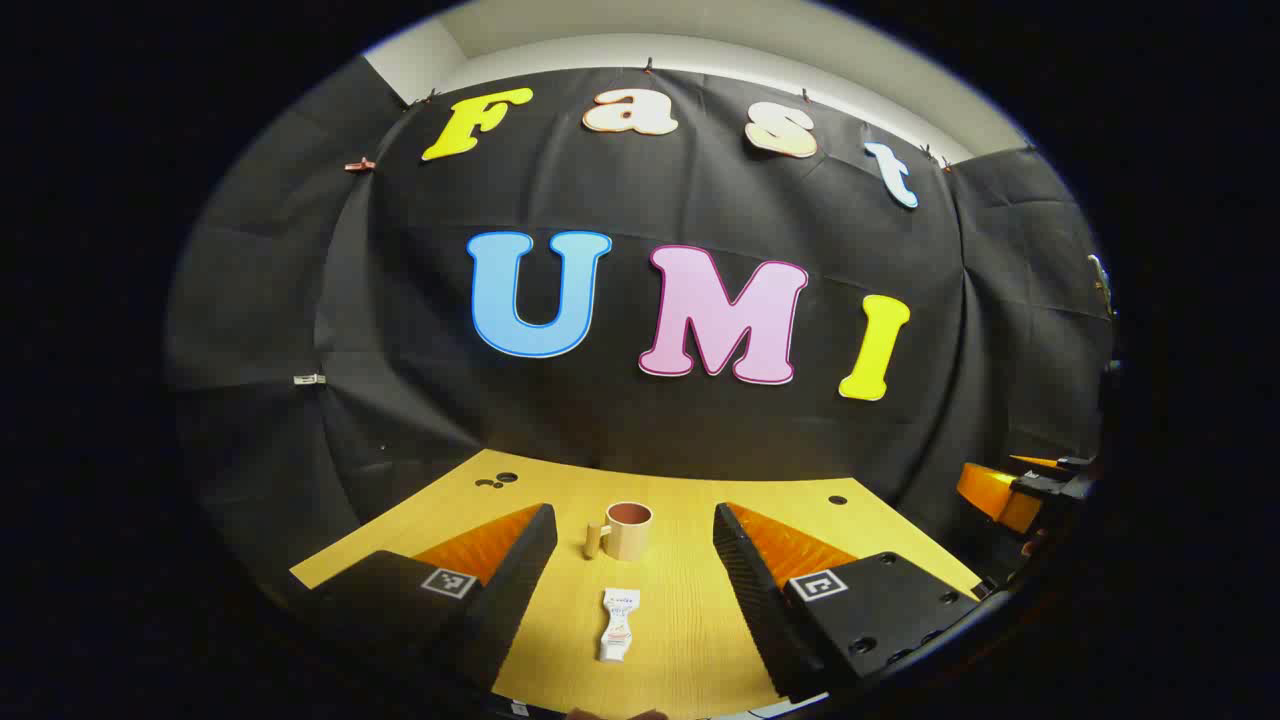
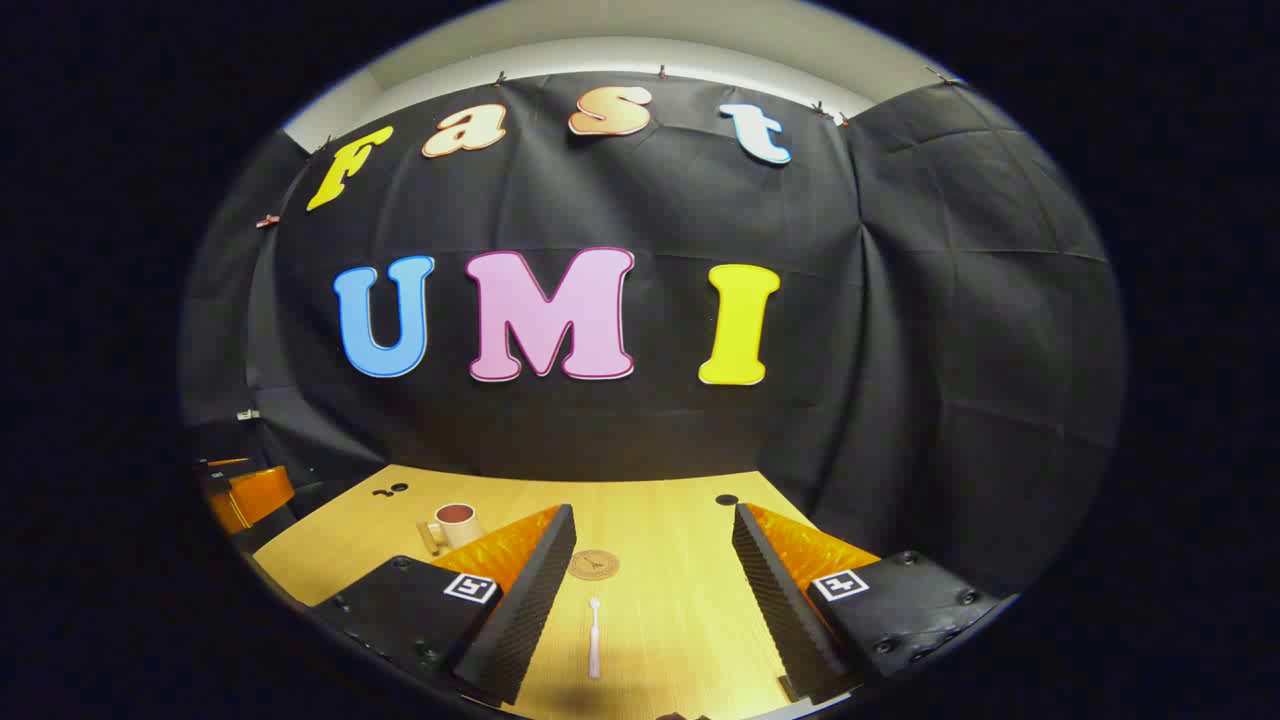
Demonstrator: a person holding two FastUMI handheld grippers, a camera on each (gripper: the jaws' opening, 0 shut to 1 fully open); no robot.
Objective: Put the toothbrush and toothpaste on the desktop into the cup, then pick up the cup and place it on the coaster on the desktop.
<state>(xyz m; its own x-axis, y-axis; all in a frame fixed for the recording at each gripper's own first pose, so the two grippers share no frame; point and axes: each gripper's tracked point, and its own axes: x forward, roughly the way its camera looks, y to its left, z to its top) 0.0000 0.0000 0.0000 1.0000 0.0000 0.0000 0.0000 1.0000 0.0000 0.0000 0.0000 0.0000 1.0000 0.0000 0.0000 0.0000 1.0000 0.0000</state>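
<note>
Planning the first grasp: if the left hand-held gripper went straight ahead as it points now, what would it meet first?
Probably the toothpaste, lying flat on the desktop between the open fingers of the left hand-held gripper. The cup stands beyond it; depth is uncertain.

One cup (image 1: 628, 530) stands on one wooden table (image 1: 690, 640). One toothpaste tube (image 1: 617, 624) lies on the near side of the cup. One toothbrush (image 2: 594, 638) lies to the right of the cup, and one round coaster (image 2: 594, 565) sits just beyond the toothbrush, also right of the cup. Two grippers are present: the left gripper (image 1: 632, 578) and the right gripper (image 2: 652, 590).
</note>
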